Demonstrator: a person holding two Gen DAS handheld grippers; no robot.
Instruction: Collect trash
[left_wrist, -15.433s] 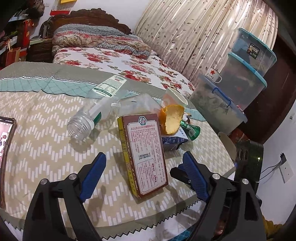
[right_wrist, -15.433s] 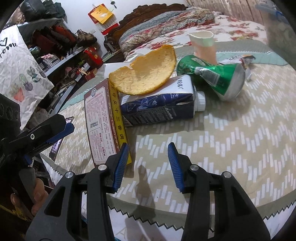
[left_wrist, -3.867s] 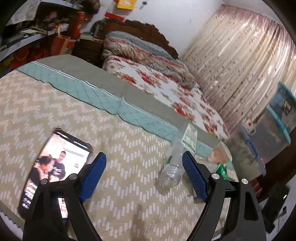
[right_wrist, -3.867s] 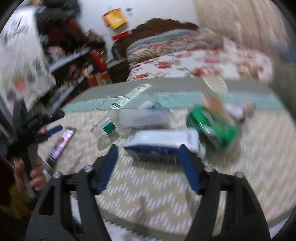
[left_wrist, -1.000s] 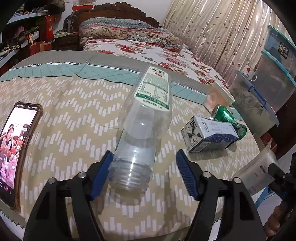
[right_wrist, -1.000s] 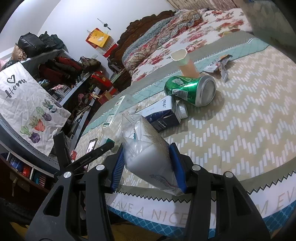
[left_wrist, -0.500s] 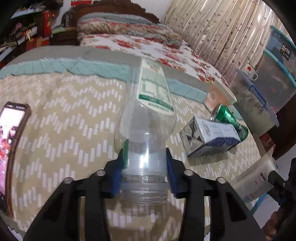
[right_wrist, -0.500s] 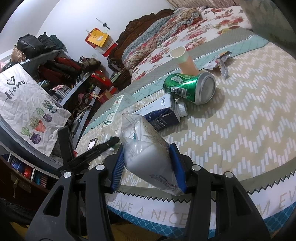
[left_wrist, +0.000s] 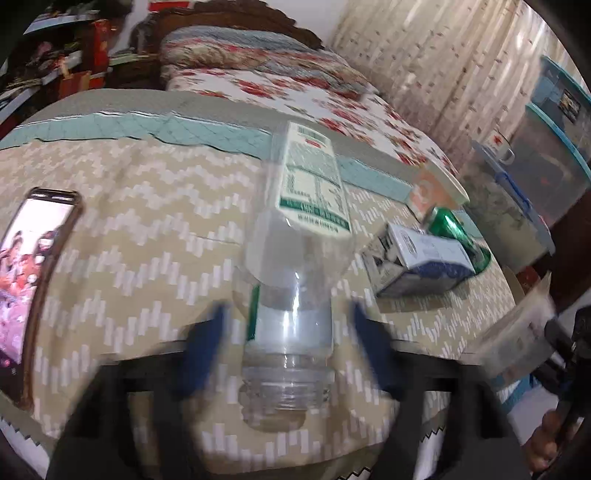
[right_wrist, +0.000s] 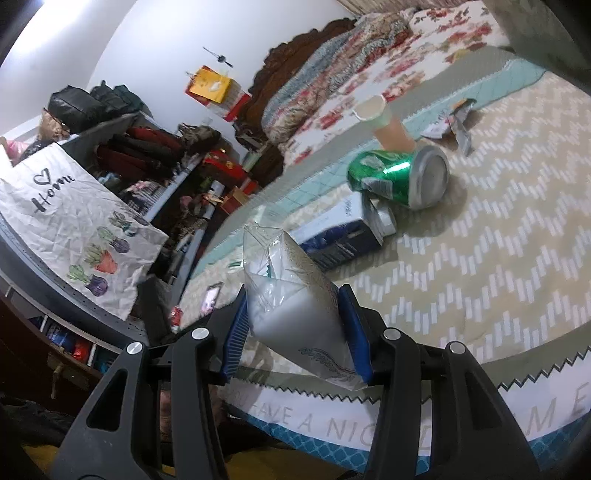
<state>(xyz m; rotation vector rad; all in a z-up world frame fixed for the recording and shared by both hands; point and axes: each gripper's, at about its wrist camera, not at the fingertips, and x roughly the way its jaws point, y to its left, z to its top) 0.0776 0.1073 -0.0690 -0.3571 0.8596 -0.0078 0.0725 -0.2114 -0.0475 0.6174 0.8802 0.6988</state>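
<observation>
**Clear bottle between released left jaws; right gripper clamps the bag**

Left wrist view: the left gripper (left_wrist: 290, 332) has just been opening, and its blurred pads stand clear of the clear plastic bottle (left_wrist: 295, 266). The bottle's long axis runs straight away from the gripper, mouth nearest (label end far).

Right wrist view: the right gripper (right_wrist: 295, 328) grips a clear plastic bag (right_wrist: 291, 306) at the table edge (right_wrist: 517, 380).

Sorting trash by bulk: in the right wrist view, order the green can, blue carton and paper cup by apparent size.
1. Green can
2. Blue carton, similar to the can and partly hidden, so that order is unsure
3. Paper cup, farthest and partly hidden
</observation>
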